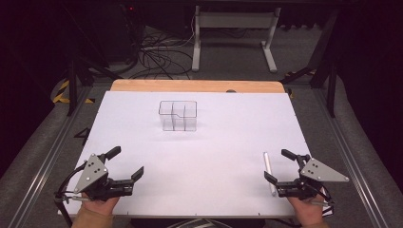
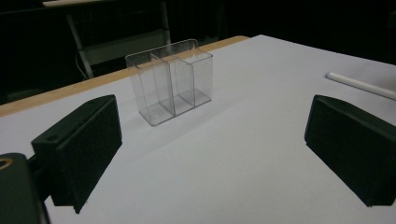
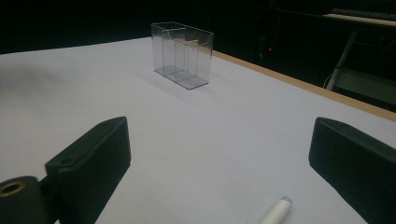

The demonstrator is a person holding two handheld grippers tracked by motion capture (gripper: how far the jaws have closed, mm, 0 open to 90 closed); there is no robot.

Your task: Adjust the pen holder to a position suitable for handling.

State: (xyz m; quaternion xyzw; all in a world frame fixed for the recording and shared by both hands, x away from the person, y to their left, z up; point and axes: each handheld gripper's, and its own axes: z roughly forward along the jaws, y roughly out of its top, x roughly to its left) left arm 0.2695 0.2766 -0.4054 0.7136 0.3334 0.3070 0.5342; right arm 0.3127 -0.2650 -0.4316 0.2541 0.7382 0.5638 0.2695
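I am counting two grippers, one clear box and one white stick on the white table (image 1: 199, 156). The left gripper (image 1: 127, 163) is resting at the near left edge, its jaws standing wide with nothing between them; the right gripper (image 1: 279, 166) is sitting at the near right edge, jaws just as wide — and the white stick (image 1: 268, 172) is lying flat on the table between them, though I am not seeing either pad press on it. The stick is looking slim and round, with what may be a bluish tip in the dim right gripper view. The clear box (image 1: 177, 115) is standing upright toward the far middle, well apart from both grippers — I am making out three compartments.
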